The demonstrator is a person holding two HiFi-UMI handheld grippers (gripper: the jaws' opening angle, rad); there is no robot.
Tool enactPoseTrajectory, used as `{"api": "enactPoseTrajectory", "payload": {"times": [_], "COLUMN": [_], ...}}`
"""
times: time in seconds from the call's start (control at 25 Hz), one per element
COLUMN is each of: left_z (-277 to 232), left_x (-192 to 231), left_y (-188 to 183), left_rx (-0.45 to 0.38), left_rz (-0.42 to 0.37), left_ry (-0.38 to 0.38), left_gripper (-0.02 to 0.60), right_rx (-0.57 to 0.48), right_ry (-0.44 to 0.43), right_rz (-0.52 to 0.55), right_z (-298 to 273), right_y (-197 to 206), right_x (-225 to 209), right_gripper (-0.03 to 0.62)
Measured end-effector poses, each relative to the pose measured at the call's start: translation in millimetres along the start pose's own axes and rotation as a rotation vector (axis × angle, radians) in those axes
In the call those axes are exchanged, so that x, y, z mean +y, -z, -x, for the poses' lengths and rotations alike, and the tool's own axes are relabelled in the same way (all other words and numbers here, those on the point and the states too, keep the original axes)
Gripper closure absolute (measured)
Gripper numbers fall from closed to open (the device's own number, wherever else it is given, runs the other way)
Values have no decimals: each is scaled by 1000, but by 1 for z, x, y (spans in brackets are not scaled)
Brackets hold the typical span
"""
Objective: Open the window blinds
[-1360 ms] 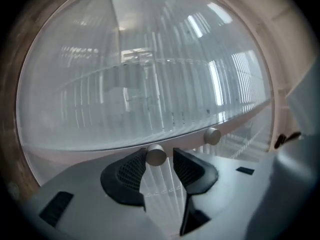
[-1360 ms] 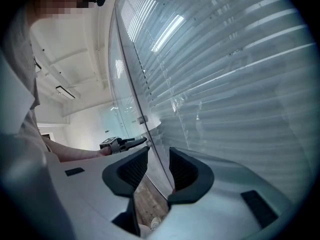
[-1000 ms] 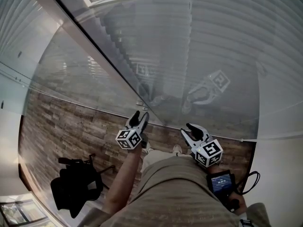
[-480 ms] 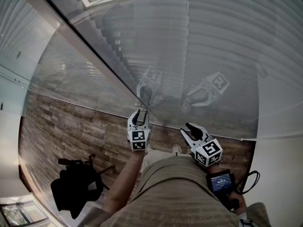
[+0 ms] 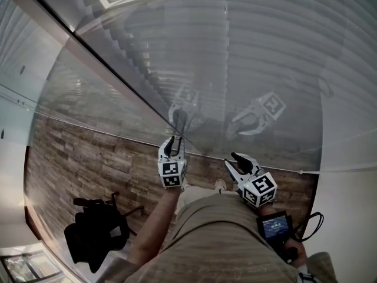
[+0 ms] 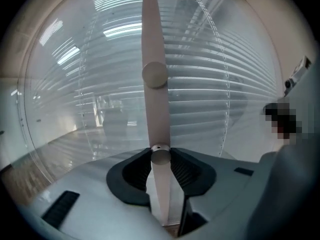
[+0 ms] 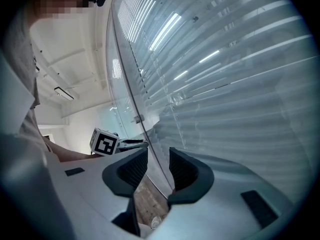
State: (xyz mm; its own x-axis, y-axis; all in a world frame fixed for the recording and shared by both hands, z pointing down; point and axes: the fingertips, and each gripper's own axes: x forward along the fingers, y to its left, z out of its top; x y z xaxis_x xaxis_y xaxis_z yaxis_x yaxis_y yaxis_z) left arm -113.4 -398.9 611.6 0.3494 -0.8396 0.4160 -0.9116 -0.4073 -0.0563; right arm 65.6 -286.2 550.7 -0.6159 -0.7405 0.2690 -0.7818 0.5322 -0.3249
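1. two-step job, first step in hand: the left gripper point(image 5: 172, 148) has just been closing its jaws on the tilt wand point(image 6: 156, 109). the wand runs upright between the pads, and they look pressed on it from both sides.
2. right gripper point(image 5: 238, 161) is idle. its jaws are spread with nothing between them, only floor and window beyond the gap.
3. blinds point(image 5: 265, 52) sit ahead of and above both jaws. slats look shut, so i read the task as barely begun.
4. next move, my read: roll the left wrist to twist the wand about its own axis. keep the pinch firm, the rod looks smooth and could slip. regrip and repeat if the slats tilt only partway.
5. room: the wand hangs free above and below the left jaws. the window pane point(image 5: 294, 140), which mirrors both grippers, is close ahead, so twist in place and don't push forward. the right jaws are well apart to the side, no clash likely. floor point(image 5: 88, 158) lies below, with black gear point(image 5: 94, 232) well off to the left.
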Motion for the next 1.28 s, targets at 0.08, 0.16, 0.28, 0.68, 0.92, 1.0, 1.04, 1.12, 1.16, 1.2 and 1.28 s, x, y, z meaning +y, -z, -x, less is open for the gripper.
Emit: {"api": "enactPoseTrajectory", "payload": {"times": [0.08, 0.16, 0.28, 0.68, 0.92, 1.0, 1.04, 1.12, 1.16, 1.2, 1.28], "left_z": [0, 1, 1, 0, 0, 0, 0, -1, -1, -2, -2], "left_x": [1, 2, 2, 5, 9, 7, 6, 6, 7, 7, 7], "left_y": [1, 3, 3, 4, 7, 4, 2, 2, 2, 2, 3], "left_rx": [3, 11, 28, 28, -38, -48, -54, -65, -70, -75, -84], "left_rz": [77, 156, 228, 536, 857, 923, 960, 1035, 1069, 1099, 1151], "left_ry": [18, 39, 65, 204, 321, 359, 378, 411, 423, 434, 453], "left_gripper": [448, 448, 448, 448, 448, 448, 448, 448, 448, 448, 448], "right_rx": [1, 3, 4, 7, 10, 11, 11, 12, 12, 12, 12], "right_ry": [-1, -3, -5, -14, -17, -18, -18, -20, -21, -22, -24], "right_rz": [1, 1, 0, -2, 1, 2, 2, 4, 5, 6, 8], "right_z": [0, 0, 0, -3, -2, -2, -2, -3, -4, -4, -3], "right_y": [0, 0, 0, 1, 1, 1, 1, 1, 1, 1, 0], "right_x": [0, 0, 1, 2, 3, 3, 3, 4, 4, 5, 5], "right_gripper": [451, 451, 451, 451, 451, 451, 451, 451, 451, 451, 451]}}
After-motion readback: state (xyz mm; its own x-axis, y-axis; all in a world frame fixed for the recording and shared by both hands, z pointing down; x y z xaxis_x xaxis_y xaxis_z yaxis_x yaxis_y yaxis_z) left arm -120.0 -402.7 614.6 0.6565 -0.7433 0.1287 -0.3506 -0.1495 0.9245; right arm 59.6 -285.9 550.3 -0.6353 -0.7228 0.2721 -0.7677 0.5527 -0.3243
